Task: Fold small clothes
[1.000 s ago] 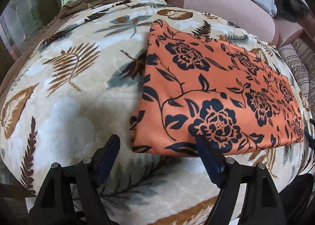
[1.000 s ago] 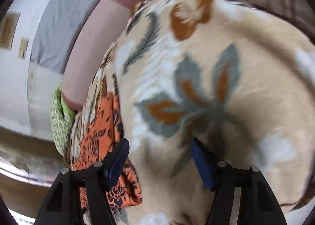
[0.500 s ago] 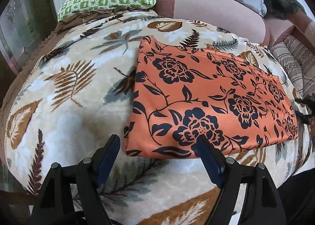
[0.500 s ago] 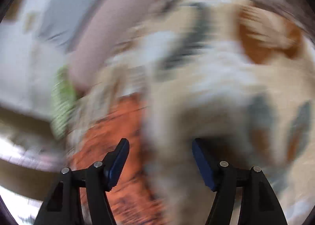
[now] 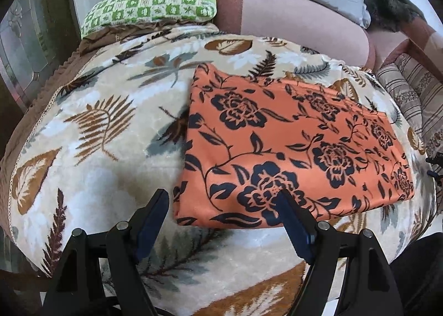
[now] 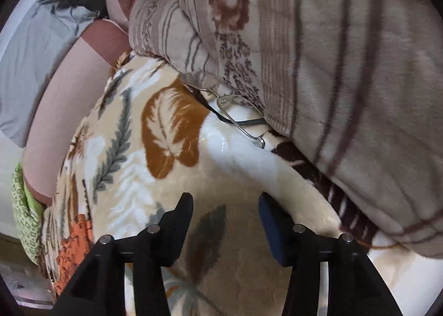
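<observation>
An orange cloth with a dark floral print (image 5: 290, 147) lies folded flat as a rectangle on the leaf-patterned blanket (image 5: 91, 133). My left gripper (image 5: 221, 205) is open and empty, just above the cloth's near left corner. My right gripper (image 6: 225, 209) is open and empty over bare blanket (image 6: 138, 166), away from the cloth. Only an edge of the orange cloth (image 6: 73, 246) shows at the lower left of the right wrist view.
A green checked pillow (image 5: 152, 3) and a pink bolster (image 5: 290, 17) lie at the back. A striped beige blanket (image 6: 318, 53) is heaped at the right, with a pair of glasses (image 6: 235, 114) at its foot. The bed edge runs along the left.
The left gripper has drawn back a little from the cloth, which lies still. The right gripper has swung to the right, away from the cloth, toward the striped blanket and glasses.
</observation>
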Tool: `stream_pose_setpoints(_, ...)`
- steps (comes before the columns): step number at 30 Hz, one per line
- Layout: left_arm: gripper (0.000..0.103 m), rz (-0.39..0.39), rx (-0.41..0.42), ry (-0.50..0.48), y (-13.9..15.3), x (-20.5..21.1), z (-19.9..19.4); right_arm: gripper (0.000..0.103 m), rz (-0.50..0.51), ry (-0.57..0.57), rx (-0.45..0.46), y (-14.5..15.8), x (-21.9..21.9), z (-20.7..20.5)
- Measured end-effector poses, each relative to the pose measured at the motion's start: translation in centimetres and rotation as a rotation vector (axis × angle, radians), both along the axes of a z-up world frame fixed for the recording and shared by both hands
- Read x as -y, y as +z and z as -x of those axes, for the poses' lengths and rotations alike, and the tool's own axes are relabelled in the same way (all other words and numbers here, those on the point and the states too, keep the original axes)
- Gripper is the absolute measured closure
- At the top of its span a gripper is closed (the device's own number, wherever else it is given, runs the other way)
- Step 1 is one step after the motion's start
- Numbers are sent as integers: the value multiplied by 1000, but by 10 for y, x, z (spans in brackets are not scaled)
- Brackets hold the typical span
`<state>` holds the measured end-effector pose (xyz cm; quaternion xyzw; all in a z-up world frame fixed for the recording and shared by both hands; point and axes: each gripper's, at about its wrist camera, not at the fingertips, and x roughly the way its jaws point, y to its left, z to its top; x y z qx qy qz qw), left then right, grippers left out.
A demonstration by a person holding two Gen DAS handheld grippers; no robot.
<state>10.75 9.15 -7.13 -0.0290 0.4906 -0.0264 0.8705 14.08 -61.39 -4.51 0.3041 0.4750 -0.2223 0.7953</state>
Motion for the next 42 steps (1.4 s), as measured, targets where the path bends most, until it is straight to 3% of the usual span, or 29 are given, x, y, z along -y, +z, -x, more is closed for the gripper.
stream_pose_setpoints(2,22,6,3,-10,3,4,-1,46,-27,171,48,14,-34,-12)
stream_pose_setpoints(5,22,18,19,-31,8,14,-4,35,-225,398,143,26,-91,-25)
stream_pose_setpoints(8,22,17,21,-56,7,27,-10,33,-401,497,189,14,-142,-33)
stream_pose_setpoints(10,22,28,9,-59,5,33,-15,33,-464,494,168,-5,-163,-36)
stream_pose_setpoints(12,22,30,-3,-67,2,38,-18,33,-463,493,119,-31,-174,-48)
stream_pose_setpoints(18,22,16,-10,-92,-2,45,-22,33,-570,485,49,-77,-178,-83)
stream_pose_setpoints(22,22,41,-2,-77,-3,46,-29,33,-566,595,39,-76,-195,-84)
stream_pose_setpoints(23,22,46,-3,-76,-5,49,-32,35,-546,582,11,-80,-195,-81)
stream_pose_setpoints(26,22,45,-13,-77,-9,61,-41,35,-598,509,43,-85,-189,-81)
stream_pose_setpoints(33,22,-5,-23,-53,-10,88,-50,34,-558,558,73,-66,-209,-72)
stream_pose_setpoints(35,22,8,-31,-44,-10,90,-51,34,-517,534,33,-70,-202,-65)
stream_pose_setpoints(42,22,12,-38,-35,-7,95,-54,35,-548,509,43,-72,-196,-58)
